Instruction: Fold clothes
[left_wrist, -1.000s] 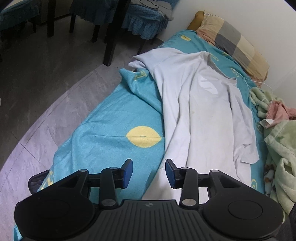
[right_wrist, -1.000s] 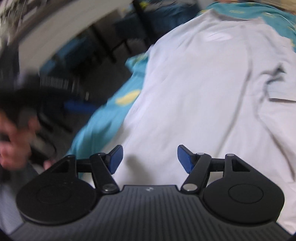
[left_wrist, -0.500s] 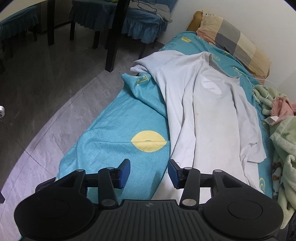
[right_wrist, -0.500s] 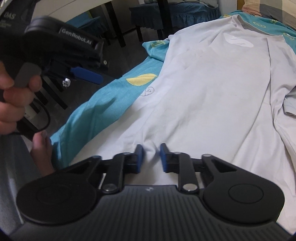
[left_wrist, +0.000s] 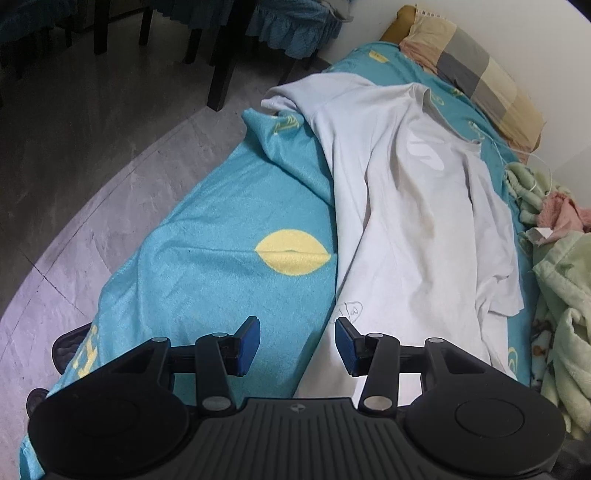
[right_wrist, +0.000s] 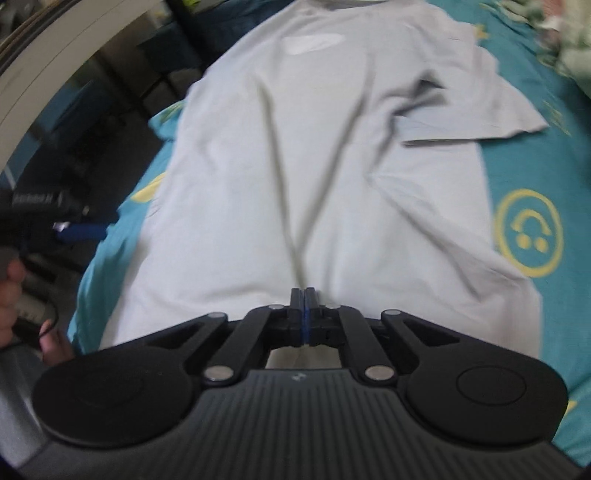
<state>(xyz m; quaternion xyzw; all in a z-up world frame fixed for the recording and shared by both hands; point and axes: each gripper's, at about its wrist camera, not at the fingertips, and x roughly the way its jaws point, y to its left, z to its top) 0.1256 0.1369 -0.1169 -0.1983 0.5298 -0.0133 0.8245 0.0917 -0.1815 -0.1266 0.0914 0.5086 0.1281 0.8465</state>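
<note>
Right wrist view shows our right hand-held gripper (right_wrist: 304, 314) clamped on the hem of the white cotton T-shirt (right_wrist: 314, 166), spread unfolded on the teal bedsheet (right_wrist: 517, 166); our left hand-held gripper (left_wrist: 297, 345) hovers half-open, empty; every fold remains.

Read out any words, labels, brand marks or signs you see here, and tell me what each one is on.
No text reads clearly.
Yellow letter-like print on the teal bedsheet, near its hanging edge: only partly seen, not readable.
Smiley-face sign, yellow, on the bedsheet beside the white T-shirt: a symbol, no words.
Small drawn mark near the T-shirt's hem: too small to read.
White lettering on the left claw body: blurred.
Tiny emblem on each device's ribbed front: too small.
</note>
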